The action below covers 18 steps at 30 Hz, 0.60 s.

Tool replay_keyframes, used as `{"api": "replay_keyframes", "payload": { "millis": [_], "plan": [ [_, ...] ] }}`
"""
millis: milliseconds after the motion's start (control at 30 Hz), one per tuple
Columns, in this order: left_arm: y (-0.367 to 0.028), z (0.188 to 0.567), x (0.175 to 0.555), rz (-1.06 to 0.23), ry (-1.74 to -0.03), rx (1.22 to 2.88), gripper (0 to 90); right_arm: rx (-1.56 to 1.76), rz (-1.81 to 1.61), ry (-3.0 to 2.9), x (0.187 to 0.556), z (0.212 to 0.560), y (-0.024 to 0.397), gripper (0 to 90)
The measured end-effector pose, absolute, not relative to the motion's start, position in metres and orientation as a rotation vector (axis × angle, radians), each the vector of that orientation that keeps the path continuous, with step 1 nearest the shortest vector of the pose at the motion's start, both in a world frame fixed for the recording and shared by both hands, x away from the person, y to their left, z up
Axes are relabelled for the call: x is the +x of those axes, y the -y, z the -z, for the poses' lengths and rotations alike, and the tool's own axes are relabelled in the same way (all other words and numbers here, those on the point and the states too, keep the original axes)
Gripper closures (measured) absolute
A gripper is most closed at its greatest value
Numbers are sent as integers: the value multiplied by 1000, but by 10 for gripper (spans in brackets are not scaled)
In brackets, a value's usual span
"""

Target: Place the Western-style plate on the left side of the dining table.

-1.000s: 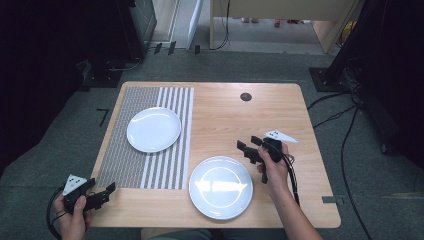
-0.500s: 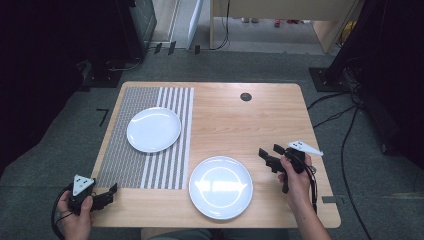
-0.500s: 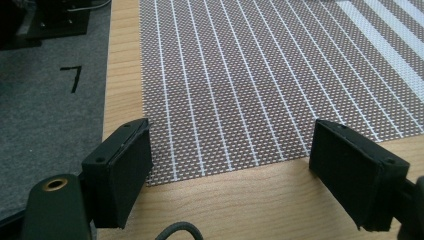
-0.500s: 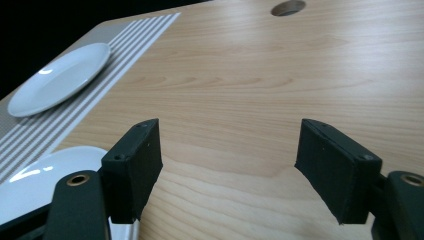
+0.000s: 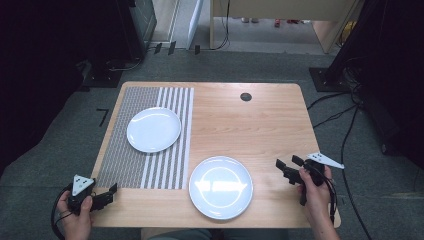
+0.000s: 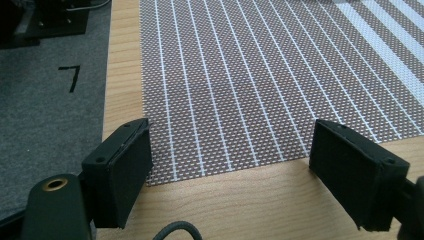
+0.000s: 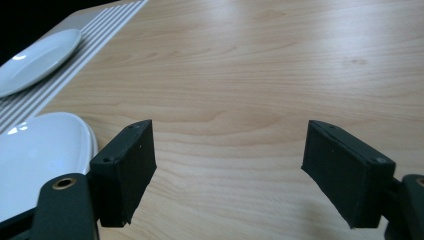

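Light wooden table (image 5: 260,125): smooth, visible grain, low sheen.
Brown-and-white striped woven placemat (image 5: 145,165): coarse textured mesh, matt.
Two round white plates (image 5: 154,129) (image 5: 221,187): glossy glazed finish, bright reflections.
Black gripper pads (image 6: 125,172): matt, plastic-looking.
Grey floor (image 5: 45,150): matt carpet texture.

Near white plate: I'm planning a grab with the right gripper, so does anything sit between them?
Nothing visible does. Bare wooden table lies between the open right gripper and the round white plate nearest the person; the other white plate rests far off on the striped woven placemat.
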<state>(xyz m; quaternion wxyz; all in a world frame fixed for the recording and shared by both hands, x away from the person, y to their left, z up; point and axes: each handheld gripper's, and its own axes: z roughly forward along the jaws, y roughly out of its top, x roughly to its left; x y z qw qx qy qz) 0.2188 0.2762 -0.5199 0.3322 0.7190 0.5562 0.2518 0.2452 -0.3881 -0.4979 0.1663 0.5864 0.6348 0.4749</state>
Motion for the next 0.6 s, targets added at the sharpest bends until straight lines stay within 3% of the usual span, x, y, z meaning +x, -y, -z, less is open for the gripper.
{"api": "replay_keyframes", "payload": {
  "millis": [600],
  "plan": [
    [-275,520,219,-668,-1456,1885,175,1701,-1177,-1792,207,510,434,191]
  ]
}}
